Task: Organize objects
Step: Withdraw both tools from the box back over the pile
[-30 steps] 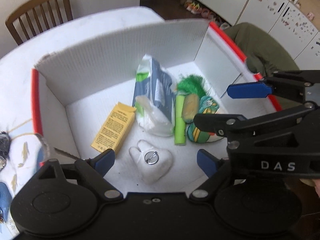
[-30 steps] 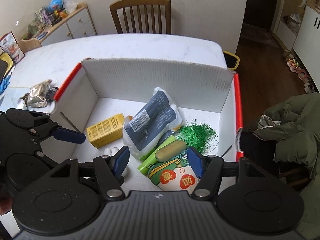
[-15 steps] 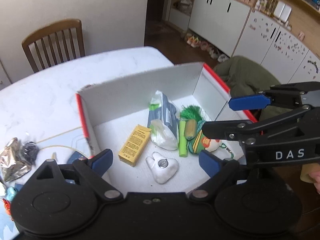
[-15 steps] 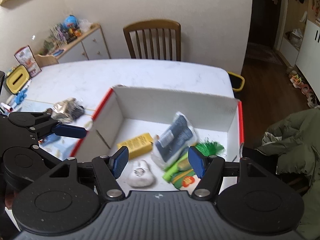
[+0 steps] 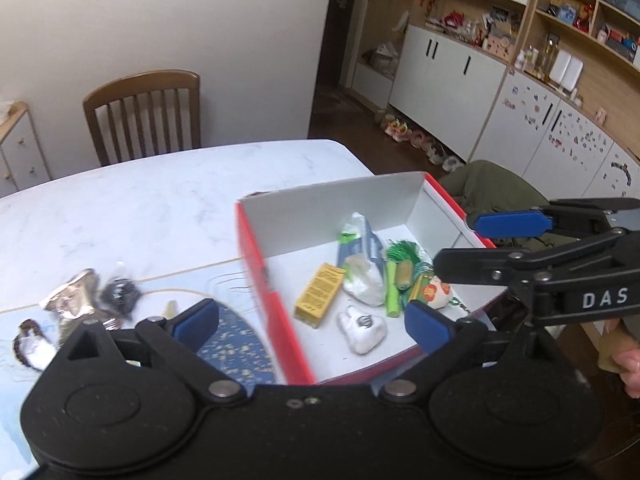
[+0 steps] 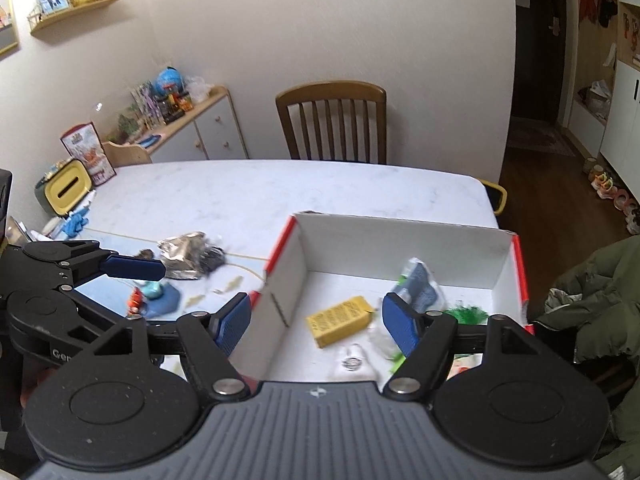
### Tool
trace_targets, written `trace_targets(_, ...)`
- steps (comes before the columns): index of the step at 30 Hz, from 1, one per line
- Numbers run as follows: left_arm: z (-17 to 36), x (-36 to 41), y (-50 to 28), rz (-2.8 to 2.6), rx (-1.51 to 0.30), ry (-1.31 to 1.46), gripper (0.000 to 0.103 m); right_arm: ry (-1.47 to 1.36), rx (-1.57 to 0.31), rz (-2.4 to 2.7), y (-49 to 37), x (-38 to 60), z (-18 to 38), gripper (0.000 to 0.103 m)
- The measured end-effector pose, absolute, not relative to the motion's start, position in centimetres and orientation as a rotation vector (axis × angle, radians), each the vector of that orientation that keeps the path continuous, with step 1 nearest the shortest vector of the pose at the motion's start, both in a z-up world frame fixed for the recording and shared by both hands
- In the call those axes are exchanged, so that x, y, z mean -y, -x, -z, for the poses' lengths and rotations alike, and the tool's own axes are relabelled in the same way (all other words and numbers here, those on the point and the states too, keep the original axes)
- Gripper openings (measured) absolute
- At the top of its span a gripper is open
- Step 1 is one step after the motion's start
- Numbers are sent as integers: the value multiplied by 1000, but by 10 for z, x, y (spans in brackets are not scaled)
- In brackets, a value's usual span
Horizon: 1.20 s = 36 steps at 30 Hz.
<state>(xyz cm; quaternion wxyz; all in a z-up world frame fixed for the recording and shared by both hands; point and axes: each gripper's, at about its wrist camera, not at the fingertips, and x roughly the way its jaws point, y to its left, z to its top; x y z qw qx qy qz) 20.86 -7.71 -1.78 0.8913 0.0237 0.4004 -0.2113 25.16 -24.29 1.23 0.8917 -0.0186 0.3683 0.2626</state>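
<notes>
Box (image 5: 256, 240) open on top, upright walls on all sides; way in is from above. Left part of its floor bare; yellow carton (image 5: 319, 294), white pouch (image 5: 362, 327), grey packet (image 5: 362, 248), green tube (image 5: 391, 292) and round toy (image 5: 434, 294) crowd the middle and right. Far half of table (image 6: 280, 188) bare, free to cross. Left of box, foil wrapper (image 6: 182, 254), dark clump (image 5: 120, 294) and small toys on blue mat (image 6: 160, 300) clutter the surface. Chair (image 6: 332, 120) stands at far edge. Green jacket (image 6: 592, 300) bulks just beside box's right wall. Both grippers, left gripper (image 5: 312, 320) and right gripper (image 6: 316, 318), hover spread wide above the near rim, close side by side.
</notes>
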Motion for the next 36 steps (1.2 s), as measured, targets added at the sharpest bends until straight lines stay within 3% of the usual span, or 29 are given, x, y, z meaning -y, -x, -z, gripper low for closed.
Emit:
trace_targets(17, 18, -53, -202, 332, -806, 3, 103, 12, -761, -596, -204, 131, -6, 80)
trace_targets(36, 67, -167, -235, 268, -790, -12, 103, 49, -865, -607, -195, 13, 46, 83)
